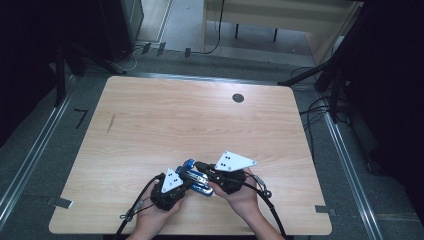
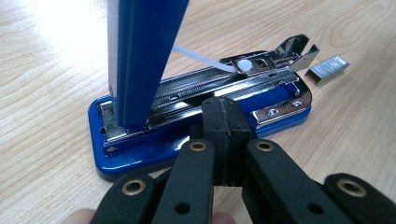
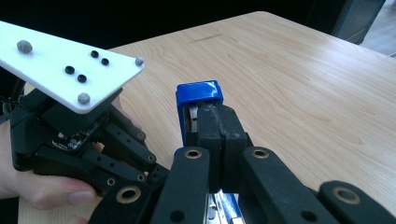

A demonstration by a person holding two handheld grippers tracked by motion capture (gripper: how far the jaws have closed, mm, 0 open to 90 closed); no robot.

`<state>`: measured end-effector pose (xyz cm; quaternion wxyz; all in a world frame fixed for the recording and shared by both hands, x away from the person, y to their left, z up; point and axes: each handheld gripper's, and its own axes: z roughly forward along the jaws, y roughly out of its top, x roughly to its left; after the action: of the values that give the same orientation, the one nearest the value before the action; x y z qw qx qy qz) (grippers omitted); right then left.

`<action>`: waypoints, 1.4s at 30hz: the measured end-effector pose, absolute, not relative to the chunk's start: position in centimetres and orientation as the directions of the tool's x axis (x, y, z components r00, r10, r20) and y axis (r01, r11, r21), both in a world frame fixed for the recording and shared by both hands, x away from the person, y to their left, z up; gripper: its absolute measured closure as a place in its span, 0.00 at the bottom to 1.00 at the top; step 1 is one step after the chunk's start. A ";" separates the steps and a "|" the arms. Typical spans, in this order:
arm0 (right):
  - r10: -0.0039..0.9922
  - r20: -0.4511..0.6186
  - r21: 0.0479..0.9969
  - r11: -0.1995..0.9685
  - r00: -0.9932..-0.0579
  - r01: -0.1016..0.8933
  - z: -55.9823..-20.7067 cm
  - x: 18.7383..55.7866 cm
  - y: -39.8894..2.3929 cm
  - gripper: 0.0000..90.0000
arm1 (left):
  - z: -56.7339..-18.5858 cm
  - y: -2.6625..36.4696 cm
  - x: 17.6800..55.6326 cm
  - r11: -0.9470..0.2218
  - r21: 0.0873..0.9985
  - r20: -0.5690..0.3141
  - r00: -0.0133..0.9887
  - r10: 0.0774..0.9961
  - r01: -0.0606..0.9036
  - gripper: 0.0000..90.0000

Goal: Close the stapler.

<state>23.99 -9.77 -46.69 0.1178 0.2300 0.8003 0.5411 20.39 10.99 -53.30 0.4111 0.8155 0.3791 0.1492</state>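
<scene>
Both claws work at a blue stapler (image 1: 196,179) that sits near the bench's near edge, about midway along it. Left claw (image 2: 227,122) has its jaws pressed together with nothing between them, tips just at the long side of the stapler's blue base (image 2: 140,151), apparently steadying it. Right claw (image 3: 219,135) also shows its jaws together, resting against the stapler's raised blue top arm (image 3: 198,100), which the left gripper view shows standing nearly upright from the hinge end; whether it pinches any part of that arm I cannot tell. The chrome staple channel (image 2: 224,84) lies open and looks bare, its white pusher strap (image 2: 201,58) stretched across it. A short strip of staples (image 2: 328,67) lies on the bench (image 1: 200,120) just beside the stapler's front end, apart from it. I judge the stapler is opened for refilling and the loading itself is not yet done; next, one claw must open, pick up the strip squarely and lay it legs-down into the channel while the arm is held up
</scene>
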 end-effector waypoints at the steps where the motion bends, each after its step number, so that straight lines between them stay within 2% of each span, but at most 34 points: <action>1: 0.494 0.058 0.920 0.310 -0.867 0.238 -46.6 24.0 -9.7 1.00 | -53.3 11.0 20.4 -0.373 0.784 -0.071 0.668 0.741 0.496 1.00; 19: 0.471 0.014 0.916 0.348 -0.882 0.200 -45.6 24.7 -7.2 1.00 | -53.3 11.0 20.4 -0.378 0.785 -0.062 0.671 0.739 0.490 1.00; 42: 0.462 0.014 0.918 0.345 -0.887 0.195 -45.6 25.6 -4.9 1.00 | -53.3 10.9 20.4 -0.385 0.787 -0.053 0.674 0.737 0.483 1.00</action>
<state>25.64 -4.88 -45.58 0.1248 0.2025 0.8105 0.5353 20.39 10.94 -53.31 0.4104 0.8176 0.3731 0.1548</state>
